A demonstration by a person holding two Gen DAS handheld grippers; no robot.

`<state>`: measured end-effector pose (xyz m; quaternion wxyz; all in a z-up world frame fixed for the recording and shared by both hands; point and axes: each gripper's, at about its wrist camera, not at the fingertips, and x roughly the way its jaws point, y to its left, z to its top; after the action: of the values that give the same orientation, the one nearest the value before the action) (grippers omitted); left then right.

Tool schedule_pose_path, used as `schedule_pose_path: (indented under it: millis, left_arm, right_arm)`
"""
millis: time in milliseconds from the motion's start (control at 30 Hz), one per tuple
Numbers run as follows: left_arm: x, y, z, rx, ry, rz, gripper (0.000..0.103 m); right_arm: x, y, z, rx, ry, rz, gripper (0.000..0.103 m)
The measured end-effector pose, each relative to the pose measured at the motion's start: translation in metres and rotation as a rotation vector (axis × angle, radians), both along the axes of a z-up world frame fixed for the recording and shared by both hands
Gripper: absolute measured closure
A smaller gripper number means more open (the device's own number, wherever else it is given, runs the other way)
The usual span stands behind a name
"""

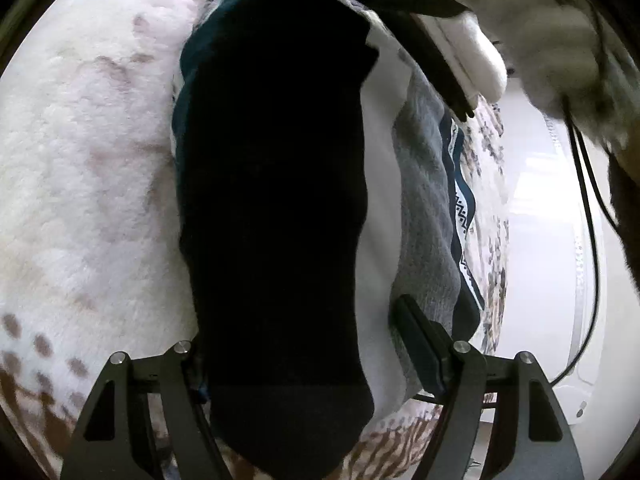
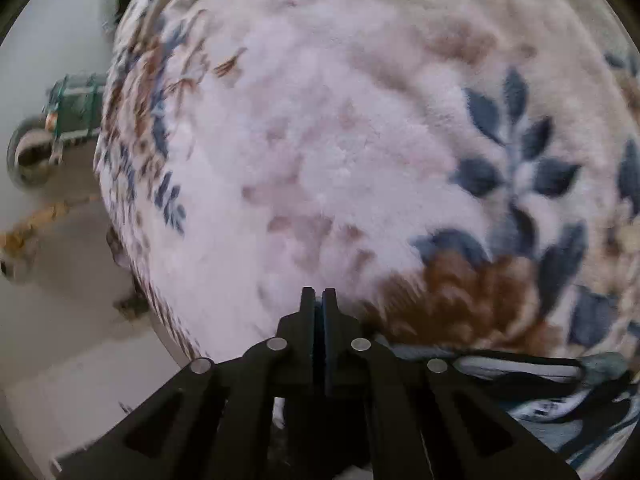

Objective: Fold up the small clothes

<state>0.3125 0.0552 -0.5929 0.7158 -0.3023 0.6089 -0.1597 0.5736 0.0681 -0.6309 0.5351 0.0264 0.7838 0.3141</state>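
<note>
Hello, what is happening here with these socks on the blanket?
A person is working through small clothes on a fluffy flowered blanket with two handheld claws. The left claw stands wide around a long black sock lying over a white and a grey sock; whether it grips is unclear. The right claw is shut and empty above bare blanket.

Both wrist views angled steeply down, close over shared floral blanket [image 1: 80, 160]; right view blurred.
</note>
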Motion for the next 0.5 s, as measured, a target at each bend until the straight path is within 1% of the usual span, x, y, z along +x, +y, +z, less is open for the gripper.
schedule_pose_path:
  millis: [33,67,100,133,167,200,233,267,300,333,400,467,500]
  left_arm:
    - [-0.001,0.004,0.006,0.000,-0.002,0.016,0.031]
    - [-0.003,0.011,0.015,-0.002,-0.014,0.043,0.031]
    - [-0.003,0.015,0.020,0.003,-0.019,0.059,0.029]
    - [-0.004,0.022,0.027,0.005,-0.027,0.085,0.029]
    - [-0.005,0.029,0.032,0.006,-0.031,0.111,0.029]
    - [-0.006,0.036,0.035,0.010,-0.032,0.137,0.029]
    - [-0.007,0.045,0.038,0.022,-0.032,0.173,0.028]
    - [-0.007,0.051,0.038,0.035,-0.030,0.196,0.026]
    - [-0.007,0.058,0.035,0.056,-0.027,0.220,0.026]
    - [-0.007,0.064,0.028,0.082,-0.013,0.234,0.026]
    - [-0.006,0.070,0.007,0.140,0.044,0.244,0.026]
    - [-0.003,0.068,-0.010,0.121,0.073,0.247,0.026]
    - [-0.002,0.068,-0.017,0.120,0.074,0.246,0.023]
  right_arm:
    - [0.006,-0.017,0.015,0.013,-0.023,-0.014,0.091]
    - [0.013,-0.038,0.030,0.039,-0.044,-0.056,0.075]
    - [0.018,-0.059,0.044,0.048,-0.078,-0.097,0.055]
    - [0.022,-0.081,0.058,0.052,-0.118,-0.142,0.050]
    - [0.026,-0.112,0.074,0.046,-0.169,-0.192,0.048]
    - [0.027,-0.149,0.089,0.016,-0.217,-0.246,0.048]
    - [0.027,-0.177,0.097,-0.007,-0.234,-0.295,0.046]
    - [0.025,-0.201,0.099,-0.027,-0.237,-0.333,0.044]
    - [0.022,-0.229,0.097,-0.061,-0.237,-0.377,0.044]
    - [0.017,-0.255,0.091,-0.096,-0.227,-0.419,0.044]
    - [0.008,-0.283,0.071,-0.118,-0.172,-0.456,0.044]
    - [-0.001,-0.294,0.046,-0.100,-0.127,-0.463,0.044]
    - [-0.004,-0.292,0.034,-0.093,-0.117,-0.449,0.044]
